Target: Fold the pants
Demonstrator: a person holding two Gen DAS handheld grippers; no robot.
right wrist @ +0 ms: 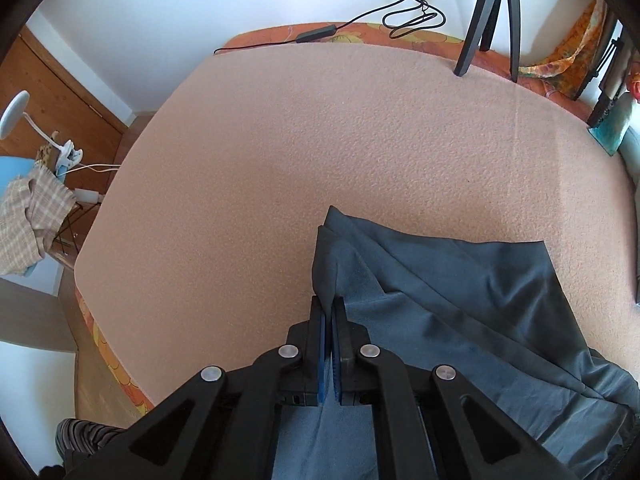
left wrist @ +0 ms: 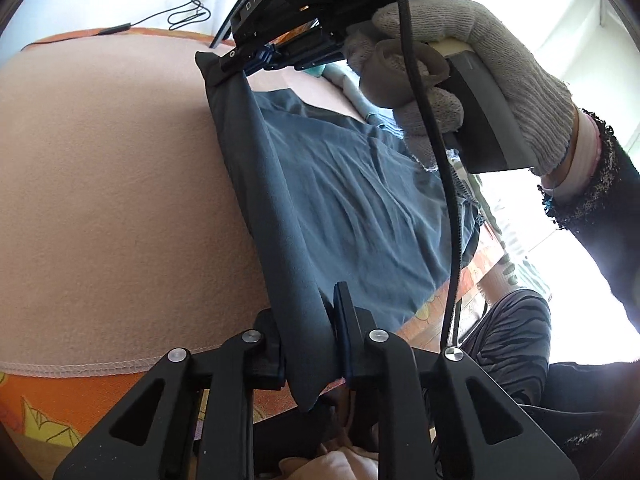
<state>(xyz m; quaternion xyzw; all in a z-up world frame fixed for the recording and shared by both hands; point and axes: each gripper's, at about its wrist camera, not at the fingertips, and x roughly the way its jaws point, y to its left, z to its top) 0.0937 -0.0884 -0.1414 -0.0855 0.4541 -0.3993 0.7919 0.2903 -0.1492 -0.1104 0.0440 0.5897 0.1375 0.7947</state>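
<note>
The dark grey-blue pants lie on a pink blanket. My left gripper is shut on one end of a raised edge of the pants. My right gripper, held by a gloved hand, is shut on the other end, so the edge stretches taut between them above the blanket. In the right wrist view my right gripper pinches a fold of the pants, and the rest of the pants drapes to the right over the blanket.
A black tripod and a black cable with adapter stand at the far edge of the bed. A lamp and a checked cloth are at the left. A framed picture and light folded clothes lie at the right.
</note>
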